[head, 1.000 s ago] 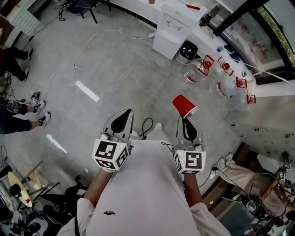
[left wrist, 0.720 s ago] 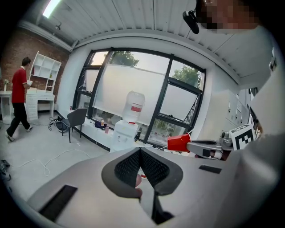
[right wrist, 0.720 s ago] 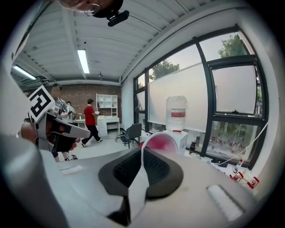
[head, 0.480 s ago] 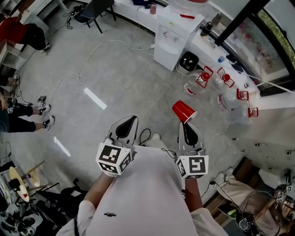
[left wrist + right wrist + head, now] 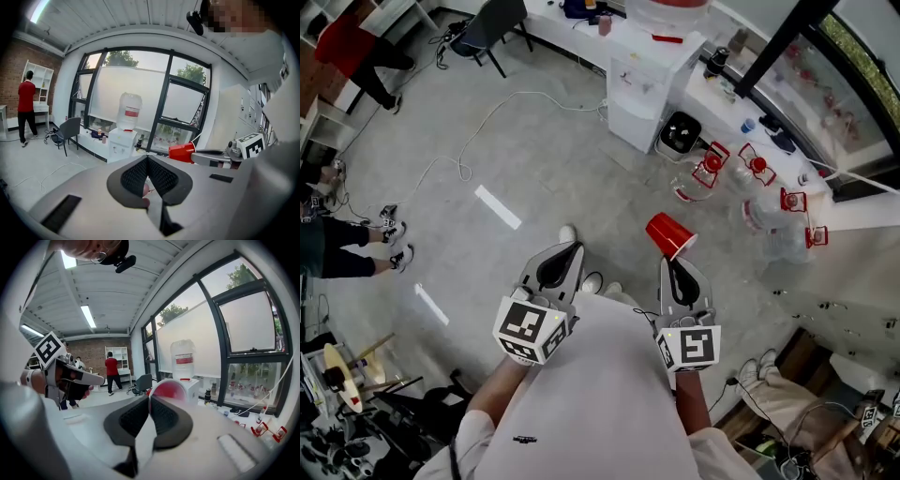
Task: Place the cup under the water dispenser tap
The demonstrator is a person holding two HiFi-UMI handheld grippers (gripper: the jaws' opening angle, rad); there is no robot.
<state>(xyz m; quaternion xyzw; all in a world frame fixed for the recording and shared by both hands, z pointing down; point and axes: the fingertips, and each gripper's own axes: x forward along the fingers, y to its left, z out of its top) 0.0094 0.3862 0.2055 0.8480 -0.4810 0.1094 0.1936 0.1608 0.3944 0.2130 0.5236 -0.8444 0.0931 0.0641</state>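
1. The right gripper (image 5: 672, 262) is clamped on the rim of the red cup (image 5: 670, 234). In the right gripper view its jaws (image 5: 149, 399) stand nearly together, with only the cup's thin wall pinched between the pads.
2. The red cup (image 5: 168, 391) is held in the air on its side, its open mouth turned back toward the gripper and its base toward the water dispenser (image 5: 642, 80).
3. In the head view the cup is well short of the water dispenser, with bare grey floor (image 5: 562, 159) between the two. It is nowhere near the taps.
4. In the right gripper view the cup overlaps the lower front of the water dispenser (image 5: 193, 386), so the gripper points roughly at it.
5. The left gripper (image 5: 565, 253) is held beside the right one, equally far from the water dispenser. Its jaws (image 5: 147, 159) are pressed together at the tips and grip nothing.
6. The left gripper view shows the water dispenser (image 5: 123, 145) straight ahead, with the cup (image 5: 183, 152) off to its right.
7. A large bottle (image 5: 129, 110) stands upside down on top of the water dispenser.
8. A black bin (image 5: 680, 131) sits just beside the water dispenser. Clear bottles (image 5: 703, 169) with red caps lie on the floor a little farther out on that same side.
9. On the other side of the water dispenser, a white cable (image 5: 487, 122) trails across the floor.
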